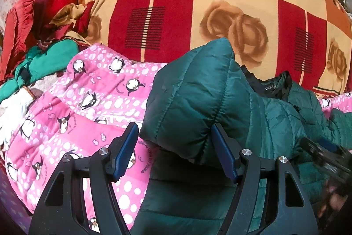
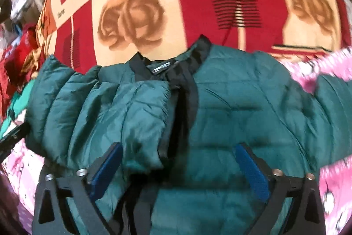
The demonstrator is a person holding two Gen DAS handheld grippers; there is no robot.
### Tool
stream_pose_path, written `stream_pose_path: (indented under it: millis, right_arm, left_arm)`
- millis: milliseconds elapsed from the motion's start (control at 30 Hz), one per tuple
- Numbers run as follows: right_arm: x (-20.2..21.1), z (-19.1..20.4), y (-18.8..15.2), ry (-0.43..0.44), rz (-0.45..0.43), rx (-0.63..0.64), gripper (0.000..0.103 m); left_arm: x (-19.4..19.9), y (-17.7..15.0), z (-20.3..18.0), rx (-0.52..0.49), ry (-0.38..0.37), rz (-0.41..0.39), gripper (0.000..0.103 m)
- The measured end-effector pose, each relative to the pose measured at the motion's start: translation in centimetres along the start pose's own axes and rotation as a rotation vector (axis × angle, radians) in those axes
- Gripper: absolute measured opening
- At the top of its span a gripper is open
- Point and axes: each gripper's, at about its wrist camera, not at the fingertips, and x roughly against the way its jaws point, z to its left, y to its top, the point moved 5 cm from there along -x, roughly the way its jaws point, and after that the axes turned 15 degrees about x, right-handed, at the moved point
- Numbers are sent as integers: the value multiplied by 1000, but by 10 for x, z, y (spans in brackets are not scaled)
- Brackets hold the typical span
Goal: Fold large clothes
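Note:
A dark green quilted puffer jacket (image 1: 198,89) lies on a pink penguin-print quilt (image 1: 72,107). In the left wrist view my left gripper (image 1: 176,144) is open, its blue pads either side of a bulging folded sleeve of the jacket, right pad touching it. In the right wrist view the jacket (image 2: 237,102) lies front up, black collar and label (image 2: 161,65) at the far side, one sleeve folded across the left half. My right gripper (image 2: 178,160) is open wide just above the jacket's middle, holding nothing. It shows blurred at the left view's right edge (image 1: 325,155).
A large red, orange and cream rose-print blanket (image 1: 198,3) rises behind the jacket. A heap of red and green clothes (image 1: 44,25) lies at the far left, with a white glove (image 1: 13,109) below it.

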Motion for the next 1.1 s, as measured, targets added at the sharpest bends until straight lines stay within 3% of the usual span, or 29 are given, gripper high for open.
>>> stream_pose_path:
  millis: [67,100,167,267,333,600,933,1100]
  right_arm:
    - [-15,3,5,15,29,21,64]
    - [-24,4,6,54,37,11,58]
    - [-31,5,6,123,21,-15,35]
    - [-28,8,5,146,-9,-15,25]
    - [-17,12,8,129,-40,20,21]
    - [30,-14,28,-76,-160,124,18]
    - [47,-87,8,-246,-123,67,16]
    - [20,-108,-14,-306,-32,38,16]
  left_arm:
    - [-1,1,0,-5,1,1,69]
    - [-2,1,-2,-8,2,1,69]
    - [-3,1,-2,-13,5,1,69]
    - [-5,0,-2,-13,6,4,69]
    - [-6,0,0,-8,4,8,69]
    - [-9,1,11,26,23,14,69]
    - [-14,-3,12,22,41,28,69]
    - [-21,-5,13,38,47,49,69]
